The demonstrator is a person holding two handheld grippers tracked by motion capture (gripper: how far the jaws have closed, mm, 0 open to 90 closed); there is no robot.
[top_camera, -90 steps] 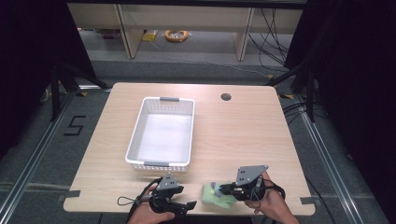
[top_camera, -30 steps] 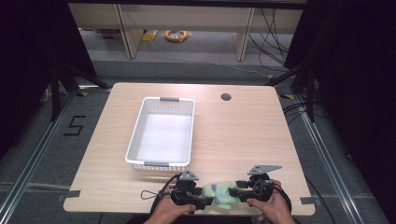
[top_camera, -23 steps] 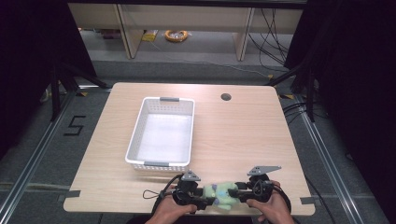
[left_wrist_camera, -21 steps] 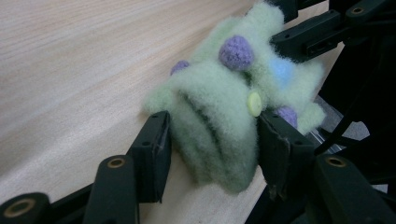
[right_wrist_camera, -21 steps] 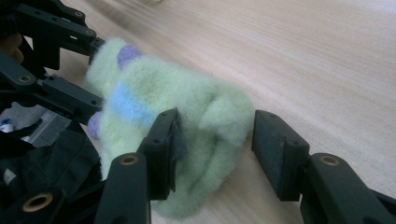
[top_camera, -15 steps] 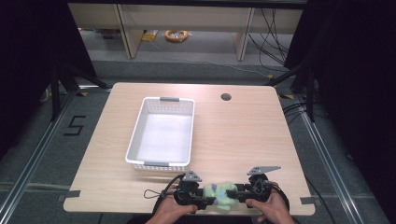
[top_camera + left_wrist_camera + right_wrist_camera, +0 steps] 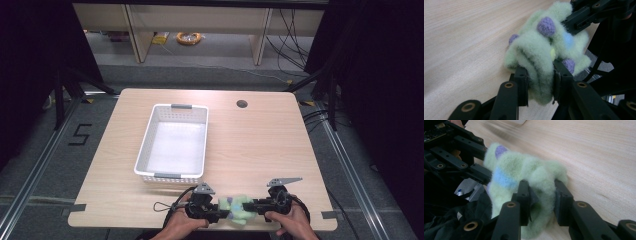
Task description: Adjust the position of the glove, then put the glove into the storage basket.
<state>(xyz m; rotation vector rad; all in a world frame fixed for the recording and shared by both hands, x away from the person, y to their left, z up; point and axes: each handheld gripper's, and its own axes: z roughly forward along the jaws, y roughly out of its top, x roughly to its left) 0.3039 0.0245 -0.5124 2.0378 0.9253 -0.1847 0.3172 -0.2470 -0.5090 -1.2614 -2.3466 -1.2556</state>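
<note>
Down at the near edge of the table (image 7: 260,145), right in front of you, both grippers have now met on the fuzzy pale-green knitted cloth with purple and blue bobbles (image 7: 235,208). Three seconds back only your right gripper (image 7: 257,206) was on it, and your left gripper (image 7: 216,214) sat off to the side, well apart from the cloth. Since then the left one has slid in, and over the last second the pair has barely shifted, so this looks like a settled two-ended hold. In the left gripper view the jaws are clamped on a thick fold of the cloth (image 7: 541,62), and in the right gripper view the jaws pinch the opposite end (image 7: 534,187) the same way. The cloth is bunched up between them, resting on or just above the wood, I can't tell which. The white perforated plastic basket (image 7: 145,150) sits empty just beyond your hands, same spot as before. My guess is you're set up to either spread the cloth or lift it over into that basket.
</note>
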